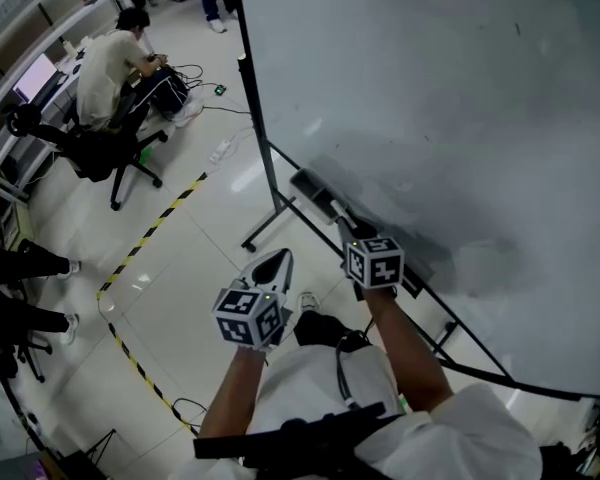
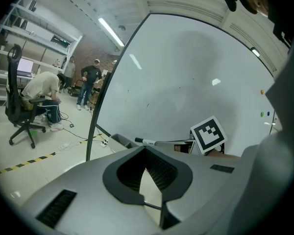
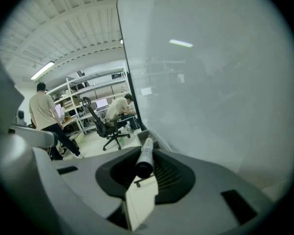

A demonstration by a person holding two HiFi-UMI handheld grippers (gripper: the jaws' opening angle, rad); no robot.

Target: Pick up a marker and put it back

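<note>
Marker (image 3: 146,155) clamped in the right gripper (image 3: 149,150), close to the whiteboard (image 1: 430,88).
The marker points away along the jaws, towards the far tray (image 1: 315,190) at the board's lower edge. To its left, the left gripper (image 2: 146,151) has its jaws together at the tips, with nothing between them.

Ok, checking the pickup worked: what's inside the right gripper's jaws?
A marker is clamped between the right gripper's pads, dark end toward the camera, pale barrel pointing at the whiteboard's tray. Nothing else shows in there. The barrel's underside is covered from this view.
</note>
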